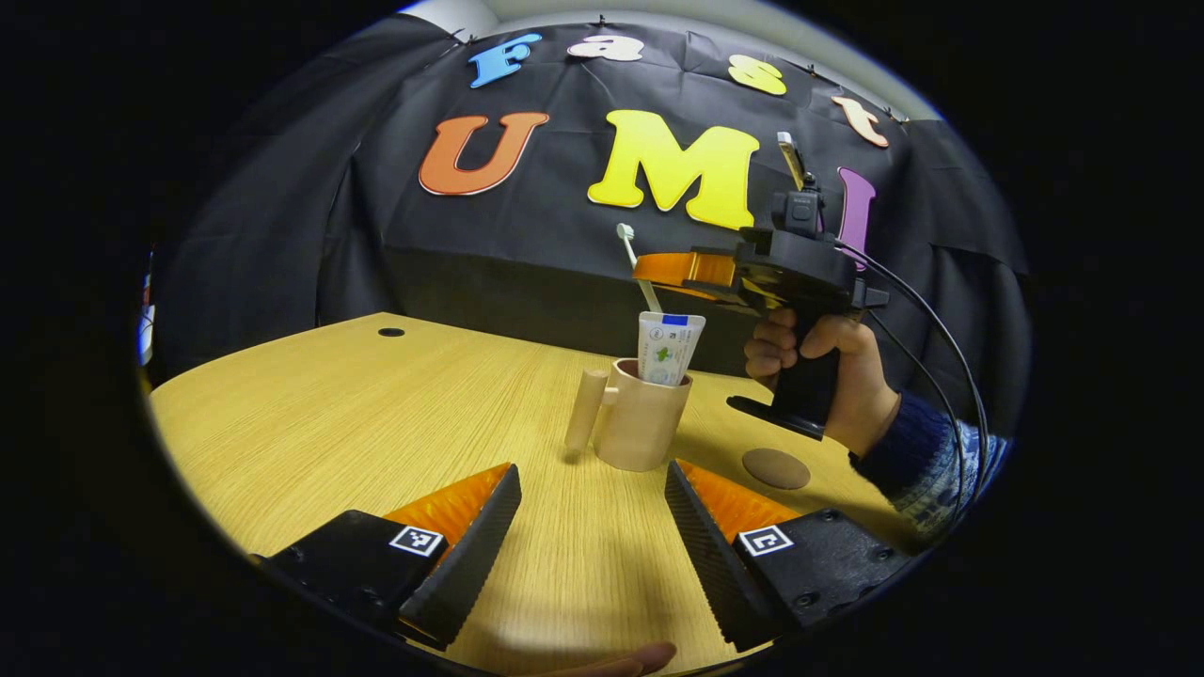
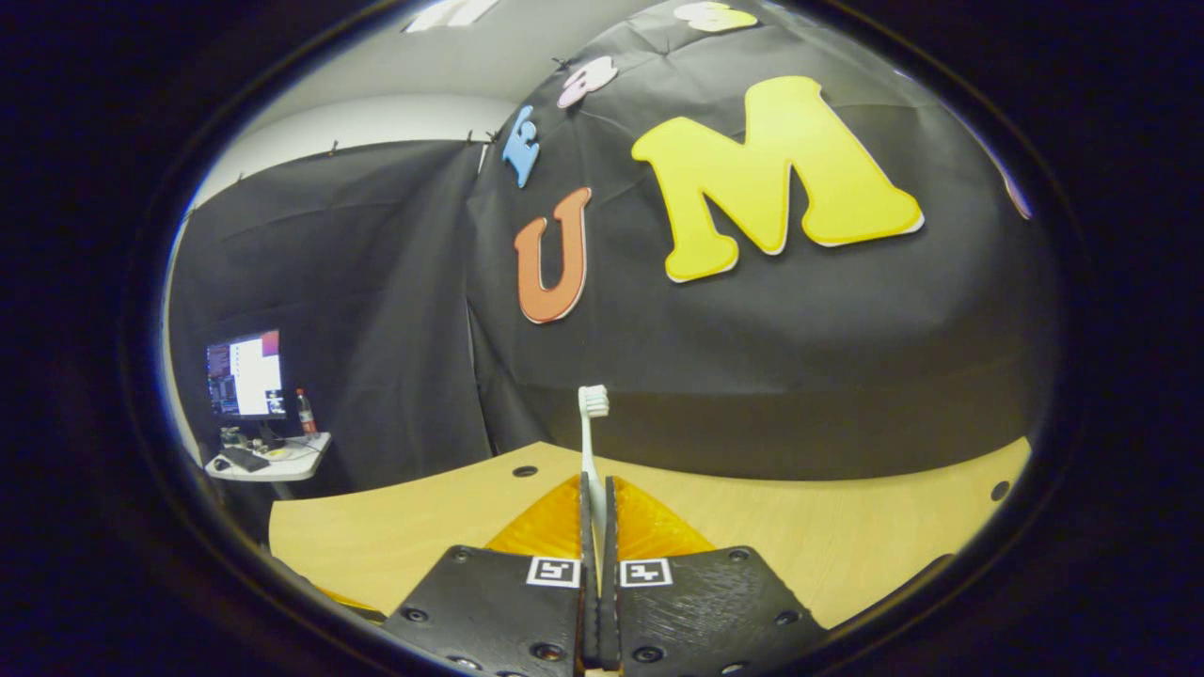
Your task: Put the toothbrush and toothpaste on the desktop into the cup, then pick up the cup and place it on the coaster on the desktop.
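Observation:
A beige cup [image 1: 644, 418] with a side handle stands on the wooden desktop [image 1: 376, 423], just ahead of my open left gripper [image 1: 593, 527]. A white toothpaste tube [image 1: 670, 348] stands upright in the cup. Above the cup, the right gripper [image 1: 682, 271] holds a white toothbrush [image 1: 638, 268] upright; the brush's lower end goes out of sight behind the tube. In the right gripper view, my right gripper [image 2: 597, 498] is shut on the toothbrush [image 2: 591, 423], bristles pointing up. A round brown coaster [image 1: 776, 467] lies on the desktop right of the cup.
A hand [image 1: 828, 371] in a blue patterned sleeve holds the right gripper, with a black cable trailing from it. A small round hole [image 1: 390, 332] sits near the desk's far left corner. Beyond the booth, a side table carries a monitor [image 2: 246, 376] and a bottle.

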